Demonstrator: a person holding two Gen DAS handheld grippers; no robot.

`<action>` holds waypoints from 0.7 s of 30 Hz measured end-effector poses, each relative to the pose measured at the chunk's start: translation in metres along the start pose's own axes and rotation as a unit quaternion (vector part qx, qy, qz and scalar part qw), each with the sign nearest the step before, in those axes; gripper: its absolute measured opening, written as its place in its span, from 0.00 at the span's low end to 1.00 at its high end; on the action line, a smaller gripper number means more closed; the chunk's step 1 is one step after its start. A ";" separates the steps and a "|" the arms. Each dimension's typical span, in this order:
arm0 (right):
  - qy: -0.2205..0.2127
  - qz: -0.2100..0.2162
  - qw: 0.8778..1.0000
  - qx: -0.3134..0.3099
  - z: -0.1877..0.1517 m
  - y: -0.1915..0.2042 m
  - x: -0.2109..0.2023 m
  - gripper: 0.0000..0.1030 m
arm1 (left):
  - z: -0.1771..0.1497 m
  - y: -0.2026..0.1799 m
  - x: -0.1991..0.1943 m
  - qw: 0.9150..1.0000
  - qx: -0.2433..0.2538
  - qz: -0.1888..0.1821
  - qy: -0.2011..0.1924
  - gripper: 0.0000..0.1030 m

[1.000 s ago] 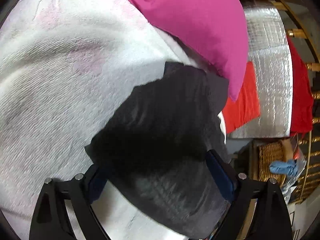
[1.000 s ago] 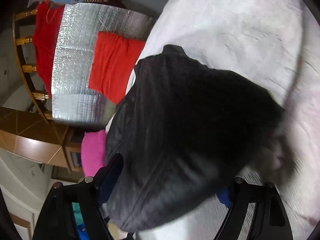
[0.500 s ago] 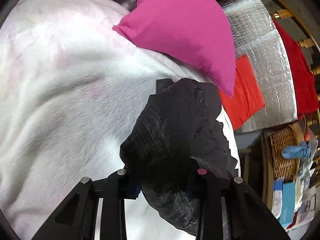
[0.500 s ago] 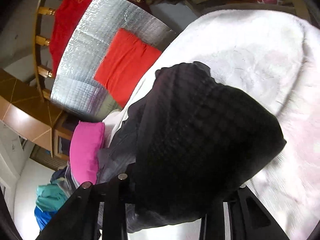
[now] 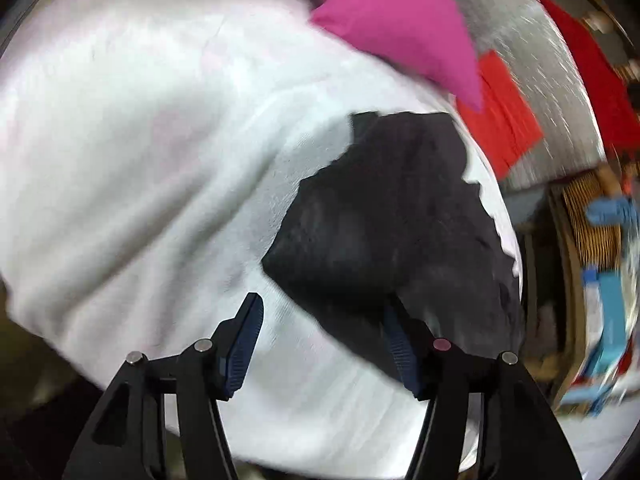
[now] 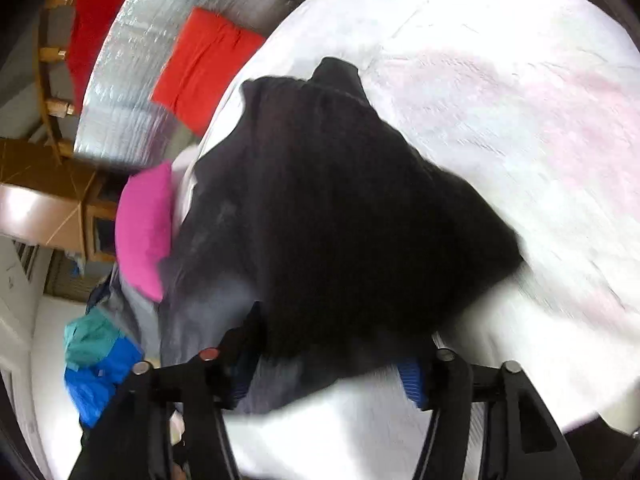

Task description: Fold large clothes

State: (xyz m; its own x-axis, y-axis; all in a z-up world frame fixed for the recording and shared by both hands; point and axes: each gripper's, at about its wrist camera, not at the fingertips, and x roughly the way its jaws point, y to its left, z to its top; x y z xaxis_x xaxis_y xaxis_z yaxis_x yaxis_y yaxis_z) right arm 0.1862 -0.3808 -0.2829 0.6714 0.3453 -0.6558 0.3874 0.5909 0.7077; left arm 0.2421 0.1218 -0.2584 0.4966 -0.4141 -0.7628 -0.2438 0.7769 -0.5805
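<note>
Change: both grippers pulled back from the black garment [image 5: 384, 216] since half a second ago; it now lies bunched, more of it in view.
Surface: white fleecy blanket [image 5: 132, 152] with faint pink patches, covering a bed.
Room: silver foil mat [image 6: 132, 80] off the bed's edge, wooden rack [image 6: 50, 76] beyond it, wicker basket [image 5: 592, 216].
Count: one black garment, one pink cushion [image 5: 396, 20], two red cloths [image 6: 204, 64] [image 6: 96, 12], one blue-green bundle [image 6: 96, 356].
Garment place: near the blanket's edge, below the cushion.
Left gripper [image 5: 324, 340]: jaws opening, about half wide; blanket between them, the garment's corner at the right-hand pad, not pinched.
Right gripper [image 6: 324, 364]: jaws opening, garment's lower fold hanging between them; a grip cannot be told.
Free room: wide bare blanket on the side away from the cushion; views blurred.
</note>
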 end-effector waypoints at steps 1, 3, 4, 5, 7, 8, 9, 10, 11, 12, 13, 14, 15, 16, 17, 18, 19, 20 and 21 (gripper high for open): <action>0.008 -0.015 0.999 -0.040 -0.002 0.009 -0.014 0.66 | -0.001 -0.004 -0.012 1.000 0.024 0.012 -0.008 0.64; 0.011 -0.023 0.996 -0.090 -0.001 0.020 -0.034 0.66 | 0.006 -0.014 -0.035 0.996 0.066 0.032 -0.042 0.74; -0.001 -0.019 0.994 -0.111 0.004 0.028 -0.046 0.66 | 0.016 -0.020 -0.042 0.993 0.081 0.045 -0.069 0.80; -0.026 -0.019 0.992 -0.120 0.013 0.035 -0.057 0.69 | 0.025 -0.025 -0.044 0.991 0.088 0.056 -0.085 0.83; -0.085 -0.030 0.987 -0.130 0.035 0.047 -0.066 0.78 | 0.049 -0.033 -0.028 0.989 0.086 0.087 -0.088 0.84; -0.099 -0.036 0.985 -0.134 0.048 0.052 -0.062 0.79 | 0.058 -0.035 -0.016 0.990 0.080 0.092 -0.078 0.84; -0.104 -0.044 0.984 -0.135 0.061 0.056 -0.055 0.79 | 0.070 -0.037 0.002 0.991 0.068 0.096 -0.056 0.84; -0.107 -0.057 0.985 -0.124 0.083 0.061 -0.037 0.79 | 0.080 -0.039 0.024 0.993 0.057 0.095 -0.030 0.84; -0.107 -0.060 0.986 -0.115 0.097 0.062 -0.025 0.79 | 0.085 -0.039 0.038 0.994 0.053 0.093 -0.012 0.84; -0.101 -0.059 0.988 -0.105 0.113 0.064 -0.008 0.79 | 0.090 -0.042 0.055 0.995 0.049 0.092 0.003 0.84; -0.091 -0.061 0.989 -0.095 0.129 0.063 0.012 0.79 | 0.091 -0.042 0.065 0.995 0.046 0.088 0.006 0.84; -0.078 -0.068 0.990 -0.091 0.143 0.064 0.034 0.79 | 0.093 -0.042 0.072 0.996 0.044 0.081 -0.005 0.84; -0.069 -0.074 0.991 -0.093 0.152 0.064 0.050 0.79 | 0.093 -0.043 0.076 0.996 0.046 0.077 -0.014 0.84; -0.063 -0.080 0.990 -0.097 0.158 0.064 0.065 0.79 | 0.094 -0.045 0.081 0.996 0.050 0.074 -0.016 0.84; -0.059 -0.088 0.989 -0.099 0.163 0.065 0.078 0.79 | 0.097 -0.050 0.088 0.996 0.055 0.071 -0.009 0.82; -0.047 -0.097 0.989 -0.103 0.165 0.064 0.089 0.75 | 0.099 -0.054 0.092 0.996 0.061 0.065 -0.010 0.78; -0.033 -0.109 0.986 -0.119 0.166 0.067 0.099 0.49 | 0.099 -0.058 0.093 0.995 0.072 0.061 -0.014 0.62; -0.027 -0.126 0.982 -0.139 0.165 0.072 0.104 0.18 | 0.101 -0.066 0.097 0.994 0.092 0.063 -0.020 0.49; -0.030 -0.131 0.980 -0.148 0.165 0.077 0.105 0.16 | 0.101 -0.072 0.099 0.992 0.106 0.067 -0.023 0.45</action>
State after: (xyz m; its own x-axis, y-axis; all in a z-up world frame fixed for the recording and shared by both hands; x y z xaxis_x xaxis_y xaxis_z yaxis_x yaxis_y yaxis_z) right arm 0.3909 -0.4192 -0.2539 0.6134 0.1154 -0.7813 0.3566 0.8423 0.4043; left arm 0.3929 0.0731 -0.2636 0.5107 -0.2810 -0.8126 -0.1324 0.9081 -0.3972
